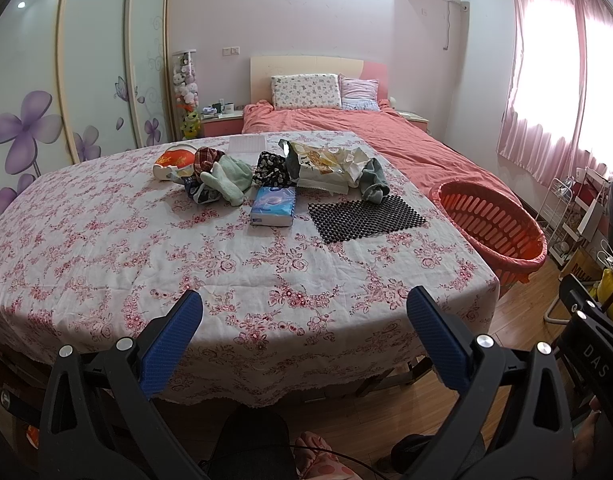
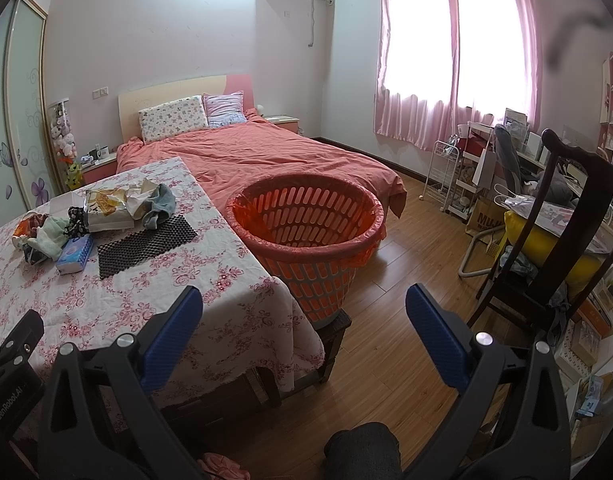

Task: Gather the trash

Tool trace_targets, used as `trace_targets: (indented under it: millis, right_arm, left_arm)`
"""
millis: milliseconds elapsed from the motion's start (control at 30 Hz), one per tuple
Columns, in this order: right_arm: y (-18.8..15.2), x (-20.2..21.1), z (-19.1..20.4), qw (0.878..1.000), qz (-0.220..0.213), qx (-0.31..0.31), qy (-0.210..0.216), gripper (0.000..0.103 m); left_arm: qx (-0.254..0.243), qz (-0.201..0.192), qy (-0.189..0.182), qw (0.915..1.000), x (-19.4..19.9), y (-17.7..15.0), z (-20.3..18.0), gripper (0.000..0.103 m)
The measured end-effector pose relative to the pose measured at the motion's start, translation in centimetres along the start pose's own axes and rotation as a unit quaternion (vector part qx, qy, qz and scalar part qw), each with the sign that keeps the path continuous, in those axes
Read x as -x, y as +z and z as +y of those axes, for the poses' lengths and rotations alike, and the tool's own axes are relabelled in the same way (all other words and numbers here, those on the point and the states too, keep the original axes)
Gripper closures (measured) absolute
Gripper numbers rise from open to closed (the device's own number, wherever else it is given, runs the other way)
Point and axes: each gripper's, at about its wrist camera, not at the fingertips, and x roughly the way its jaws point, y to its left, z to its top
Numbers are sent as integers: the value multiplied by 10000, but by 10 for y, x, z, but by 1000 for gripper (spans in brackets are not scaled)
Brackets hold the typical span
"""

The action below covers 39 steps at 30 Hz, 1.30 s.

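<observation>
Left gripper (image 1: 304, 312) fingers (image 1: 186, 312) spread wide, empty, over near edge of bench (image 1: 106, 240). Right gripper (image 2: 304, 312) fingers (image 2: 422, 312) likewise apart, nothing held, past bench corner above floor. Trash at bench far side: crumpled snack bag (image 1: 318, 164) among cloths, tissue pack (image 1: 273, 206) and black mesh mat (image 1: 366, 216) just in front. Orange basket (image 2: 306, 232) beside bench, on low stool.

On the counter (image 1: 106, 240): tissue pack (image 1: 273, 205) left of mat (image 1: 366, 217), wrappers (image 1: 322, 168) behind both. Right of the counter: basket (image 1: 491, 227). Behind: bed (image 1: 386, 136).
</observation>
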Motion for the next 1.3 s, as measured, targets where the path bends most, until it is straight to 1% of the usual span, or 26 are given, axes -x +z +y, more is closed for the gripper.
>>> trace_targets:
  millis: [267, 333, 400, 567, 700, 800, 900, 1000, 1100, 1233, 1300]
  right_arm:
    - [-1, -2, -2, 10000, 60, 5, 57, 4]
    - [0, -12, 9, 9999, 111, 26, 94, 4]
    - [0, -14, 7, 9999, 120, 43, 92, 4]
    - [-1, -31, 23, 9991, 232, 196, 286, 4]
    - [3, -43, 37, 9974, 322, 349, 547, 4]
    - [10, -57, 53, 9953, 384, 470, 756, 4]
    - [19, -74, 73, 9914, 490, 578, 1067, 4]
    - [30, -91, 98, 9882, 523, 729, 1241, 4]
    - [37, -110, 121, 9840, 633, 845, 1435, 4]
    - [43, -144, 147, 9773, 949, 965, 1628, 9]
    - [44, -162, 159, 9734, 1152, 1011, 1705, 9]
  left_arm:
    - [20, 54, 48, 10000, -5, 2, -1, 2]
    - [18, 90, 58, 9999, -11, 0, 1, 2]
    - [18, 143, 43, 9999, -15, -2, 3, 2]
    - [146, 307, -75, 9994, -27, -2, 13, 2]
    - [256, 360, -106, 9990, -37, 2, 25, 2]
    - [342, 313, 19, 9989, -44, 7, 36, 2]
    - [456, 270, 295, 9982, -53, 15, 52, 2]
    - [550, 315, 573, 9963, -65, 22, 65, 2]
    - [620, 374, 663, 9952, -75, 27, 77, 2]
    - [678, 435, 671, 9945, -87, 33, 87, 2]
    - [686, 460, 649, 9945, -92, 35, 90, 2]
